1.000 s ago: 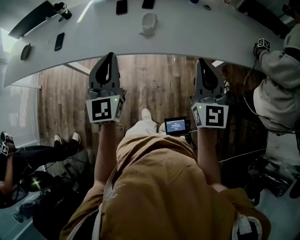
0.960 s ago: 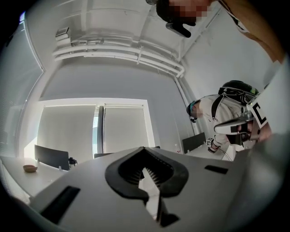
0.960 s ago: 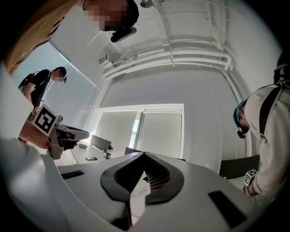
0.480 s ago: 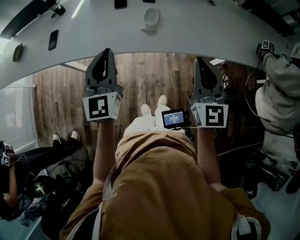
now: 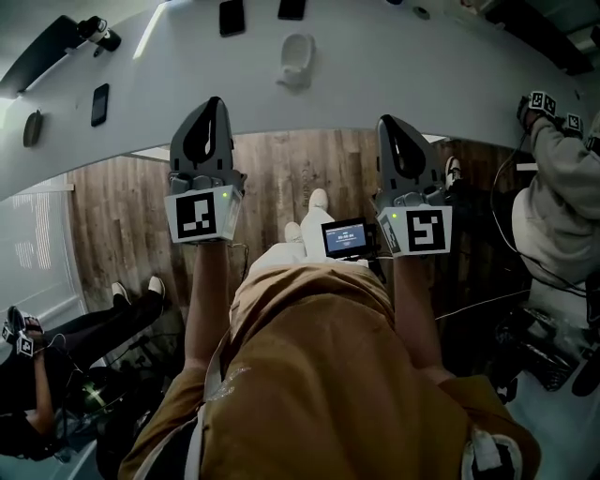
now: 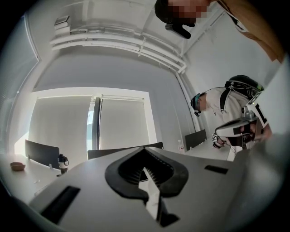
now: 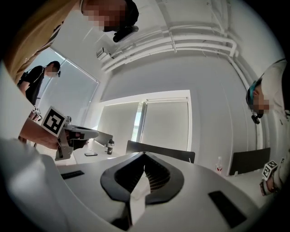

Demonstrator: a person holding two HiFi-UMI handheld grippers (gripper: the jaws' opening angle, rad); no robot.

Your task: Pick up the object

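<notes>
Two hand-held grippers are held out level, side by side and well apart, over the wooden floor [image 5: 309,169], their tips showing against the near edge of the white tabletop [image 5: 422,75]; the left hand-held gripper [image 5: 210,105] has its jaws pressed fully together with nothing between them; the right hand-held gripper [image 5: 388,122] looks the same, jaws met in a point and empty; each gripper view shows only the closed jaws against a bright room with blinds and chairs. A white object [image 5: 297,56] lies on the tabletop, near the near edge and roughly midway between the lines of the two grippers, beyond their tips and touched by neither. A dark phone [image 5: 232,16] and a second dark phone [image 5: 292,7] lie farther back toward the far edge; a third dark phone [image 5: 99,103] lies toward the left end of the tabletop. A small lit screen [image 5: 347,237] sits at the person's waist. Another person's sleeve [image 5: 562,178] shows at the right end of the tabletop.
</notes>
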